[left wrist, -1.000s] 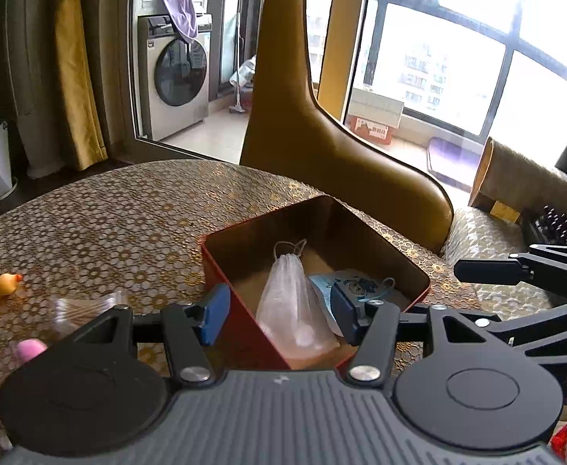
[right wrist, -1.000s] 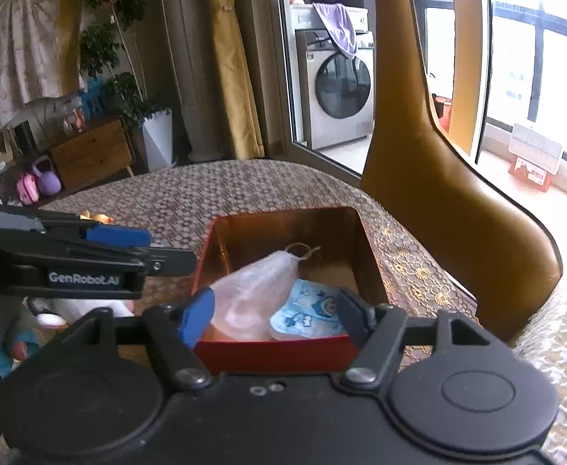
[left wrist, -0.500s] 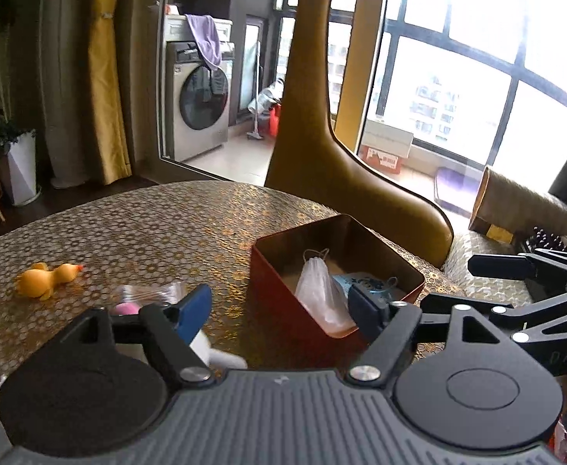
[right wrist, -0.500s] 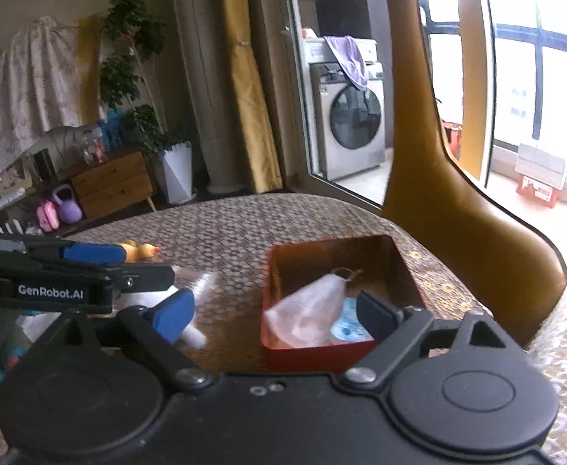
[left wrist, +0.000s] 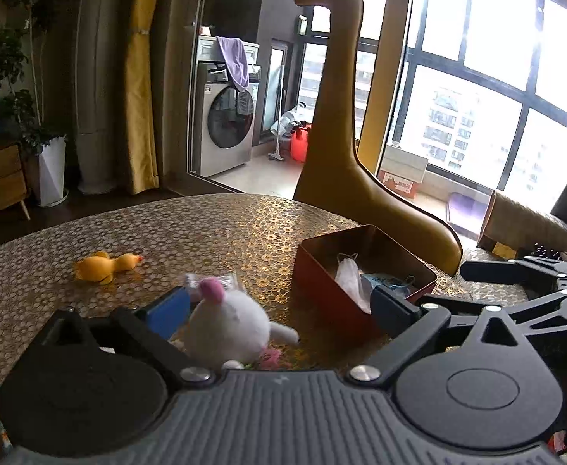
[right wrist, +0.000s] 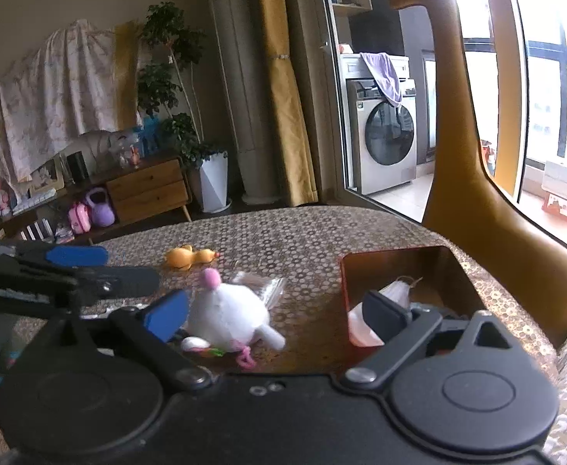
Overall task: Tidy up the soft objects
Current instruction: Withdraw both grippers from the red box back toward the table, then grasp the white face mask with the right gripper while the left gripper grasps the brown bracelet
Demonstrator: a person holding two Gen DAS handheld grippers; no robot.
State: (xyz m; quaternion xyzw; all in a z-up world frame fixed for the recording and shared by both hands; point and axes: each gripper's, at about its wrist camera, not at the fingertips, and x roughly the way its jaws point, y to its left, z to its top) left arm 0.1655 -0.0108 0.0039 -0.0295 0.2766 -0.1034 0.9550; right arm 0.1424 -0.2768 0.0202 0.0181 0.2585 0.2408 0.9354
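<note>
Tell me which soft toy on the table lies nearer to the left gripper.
The white plush toy with a pink ear: it lies right by the open left gripper, while the yellow duck lies farther back.

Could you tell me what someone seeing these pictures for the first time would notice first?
Probably the white plush toy with a pink ear, lying on the patterned table close before both grippers' open jaws. To its right stands a red box holding face masks; behind, a yellow rubber duck lies on its side.
</note>
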